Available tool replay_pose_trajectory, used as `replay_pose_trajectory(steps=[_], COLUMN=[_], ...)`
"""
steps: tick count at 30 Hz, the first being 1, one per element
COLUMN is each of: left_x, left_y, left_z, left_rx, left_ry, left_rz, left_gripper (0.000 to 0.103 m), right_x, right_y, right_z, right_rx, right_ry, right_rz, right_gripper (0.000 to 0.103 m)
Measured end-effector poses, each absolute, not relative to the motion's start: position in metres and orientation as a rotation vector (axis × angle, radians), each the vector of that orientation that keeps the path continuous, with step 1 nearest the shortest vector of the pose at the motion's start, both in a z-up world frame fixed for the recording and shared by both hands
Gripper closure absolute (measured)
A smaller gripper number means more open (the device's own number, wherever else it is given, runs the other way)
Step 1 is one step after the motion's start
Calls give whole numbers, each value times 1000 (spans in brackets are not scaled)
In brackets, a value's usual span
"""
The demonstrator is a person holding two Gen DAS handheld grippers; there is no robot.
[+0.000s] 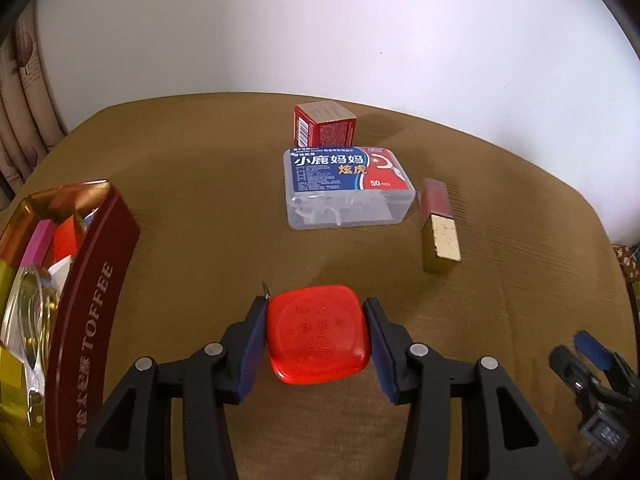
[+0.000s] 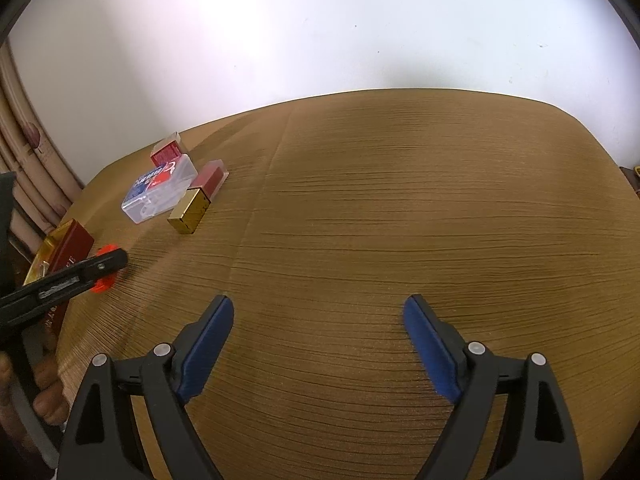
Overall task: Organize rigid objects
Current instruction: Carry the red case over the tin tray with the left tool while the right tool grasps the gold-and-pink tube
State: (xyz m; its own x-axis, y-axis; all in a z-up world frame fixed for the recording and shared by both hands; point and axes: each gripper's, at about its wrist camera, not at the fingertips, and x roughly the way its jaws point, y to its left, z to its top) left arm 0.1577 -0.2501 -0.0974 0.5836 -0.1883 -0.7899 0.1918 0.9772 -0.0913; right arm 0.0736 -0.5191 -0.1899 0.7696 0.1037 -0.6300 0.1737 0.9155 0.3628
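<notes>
My left gripper (image 1: 316, 308) has its blue pads on both sides of a red rounded-square case (image 1: 318, 334) with a small metal tab at its left; it holds the case just over the brown table. Further back lie a clear floss-pick box (image 1: 346, 188) with a blue and red label, a small red carton (image 1: 324, 124) and a gold-capped red lipstick box (image 1: 438, 226). My right gripper (image 2: 318, 308) is open and empty over bare table; it also shows at the right edge of the left wrist view (image 1: 592, 356).
A dark red TOFFEE tin (image 1: 94, 292) stands open at the left, holding several small items. The brown cloth-covered table (image 2: 400, 220) ends at a white wall behind. A curtain (image 1: 24, 92) hangs at the far left.
</notes>
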Motion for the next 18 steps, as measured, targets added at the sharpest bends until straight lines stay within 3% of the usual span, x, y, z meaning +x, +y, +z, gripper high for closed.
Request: replay_pose_trajectory(steps=[14, 18], left_x=[145, 139], left_y=[-235, -224], left_z=[-88, -79], left_rx=[-22, -44], left_ry=[914, 908], left_rz=[-263, -276], left_gripper=[55, 55], right_x=[131, 165], right_y=[-471, -449], right_z=[-155, -148], right_rx=[379, 324], right_ry=[733, 757], right_rz=[121, 122], right_gripper=[18, 22])
